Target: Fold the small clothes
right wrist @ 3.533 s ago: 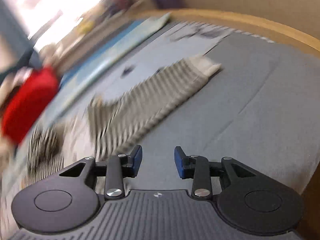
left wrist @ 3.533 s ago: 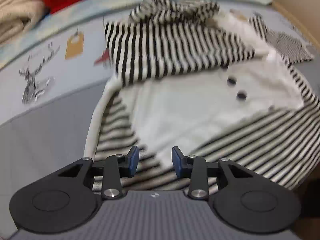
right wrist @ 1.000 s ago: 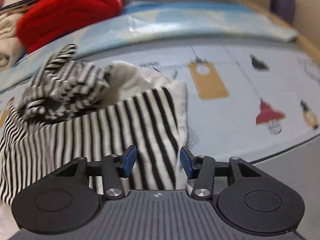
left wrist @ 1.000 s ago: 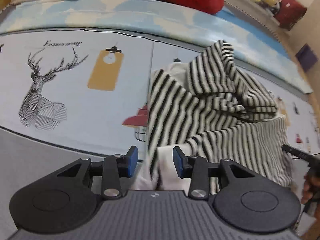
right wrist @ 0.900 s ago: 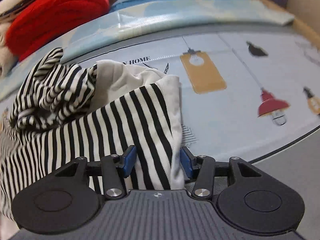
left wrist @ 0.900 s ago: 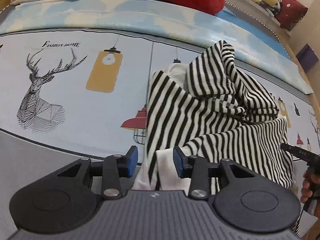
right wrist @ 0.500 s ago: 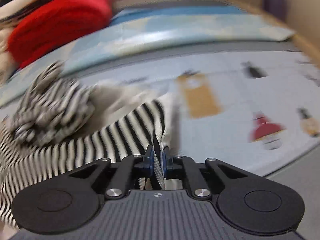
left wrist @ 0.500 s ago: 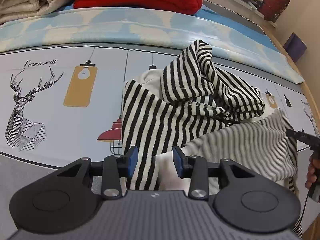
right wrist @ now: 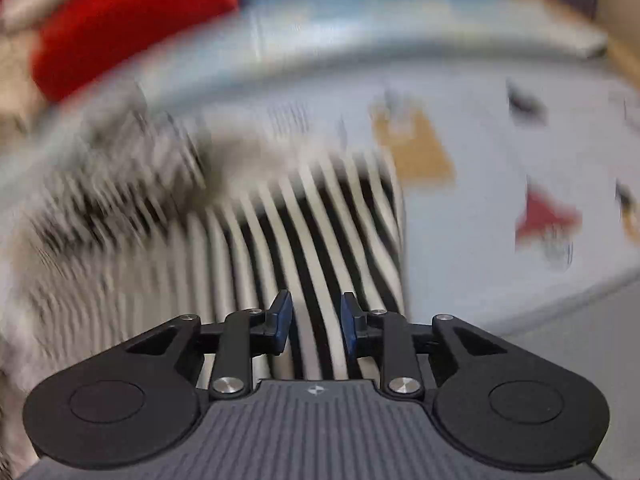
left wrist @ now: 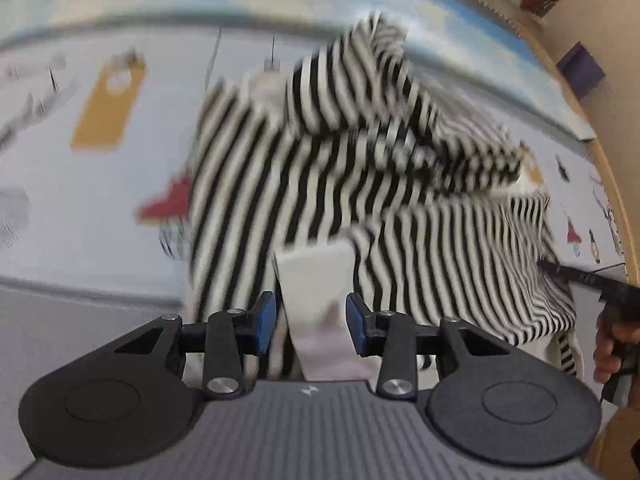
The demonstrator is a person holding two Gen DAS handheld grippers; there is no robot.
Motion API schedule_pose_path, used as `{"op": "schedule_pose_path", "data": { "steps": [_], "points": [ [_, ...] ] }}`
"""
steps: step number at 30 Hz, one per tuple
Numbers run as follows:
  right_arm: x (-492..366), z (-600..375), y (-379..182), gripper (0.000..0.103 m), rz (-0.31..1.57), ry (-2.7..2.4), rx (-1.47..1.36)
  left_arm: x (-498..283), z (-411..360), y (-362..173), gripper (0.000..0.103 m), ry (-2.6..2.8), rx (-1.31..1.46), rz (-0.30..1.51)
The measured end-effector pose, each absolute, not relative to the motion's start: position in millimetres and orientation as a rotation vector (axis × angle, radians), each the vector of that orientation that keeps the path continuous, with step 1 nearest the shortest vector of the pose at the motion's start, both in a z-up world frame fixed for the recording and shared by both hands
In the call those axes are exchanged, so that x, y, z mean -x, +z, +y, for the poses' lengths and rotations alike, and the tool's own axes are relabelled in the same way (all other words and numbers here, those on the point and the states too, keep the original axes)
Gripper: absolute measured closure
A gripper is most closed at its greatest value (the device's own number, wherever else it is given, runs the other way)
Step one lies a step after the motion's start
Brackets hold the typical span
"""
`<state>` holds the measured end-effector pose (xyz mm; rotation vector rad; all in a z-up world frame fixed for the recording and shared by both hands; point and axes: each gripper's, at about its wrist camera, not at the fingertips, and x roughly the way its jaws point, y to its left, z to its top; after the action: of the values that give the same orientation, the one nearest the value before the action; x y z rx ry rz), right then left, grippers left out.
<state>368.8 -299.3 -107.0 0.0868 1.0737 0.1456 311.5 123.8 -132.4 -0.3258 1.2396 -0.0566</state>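
Black-and-white striped knit garment lying bunched on pale blue printed bedsheet, hood heaped at far end. Left gripper spread, plain white band of cloth between pads, not pressed. Right gripper just opened after a pinch, striped edge between pads, apparently released. Step in hand: laying down a fold. Next move judged: smoothing, then regripping an edge. Right-wrist view blurred.

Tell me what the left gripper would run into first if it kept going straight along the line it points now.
Most likely the striped garment: its plain white band already lies between the open fingers of the left gripper, so going on would meet that cloth first. The frame is blurred, so depth is unclear.
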Motion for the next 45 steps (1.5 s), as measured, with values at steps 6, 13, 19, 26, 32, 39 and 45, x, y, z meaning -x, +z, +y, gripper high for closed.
{"op": "schedule_pose_path", "data": {
  "steps": [6,13,19,26,32,39,45],
  "points": [
    [-377.8,-290.2,-66.0,0.074,0.897,0.139,-0.253,-318.0,107.7,-142.9,0.06,-0.05,0.196,1.285],
    [-367.6,-268.3,-26.6,0.074,0.777,0.129,-0.572,-324.5,112.2,-86.7,0.066,-0.024,0.151,1.008],
    [-382.9,-232.6,-30.4,0.074,0.751,0.223,-0.487,-337.6,111.4,-75.9,0.097,-0.012,0.218,0.87],
    [-402.0,-232.0,-53.9,0.072,0.855,0.197,-0.666,-395.2,110.6,-84.9,0.08,-0.018,0.298,0.834],
    [-403.4,-224.1,-53.2,0.071,0.86,0.225,-0.698,-475.7,98.7,-109.0,0.065,0.036,0.353,0.935],
    [-403.4,-237.4,-66.1,0.071,0.916,0.225,-0.81,-453.7,87.5,-93.8,0.102,0.003,0.232,0.897],
    [-397.2,-245.6,-58.9,0.071,0.909,0.238,-0.824,-309.0,93.9,-44.9,0.102,-0.125,0.161,0.895]
  ]
}}
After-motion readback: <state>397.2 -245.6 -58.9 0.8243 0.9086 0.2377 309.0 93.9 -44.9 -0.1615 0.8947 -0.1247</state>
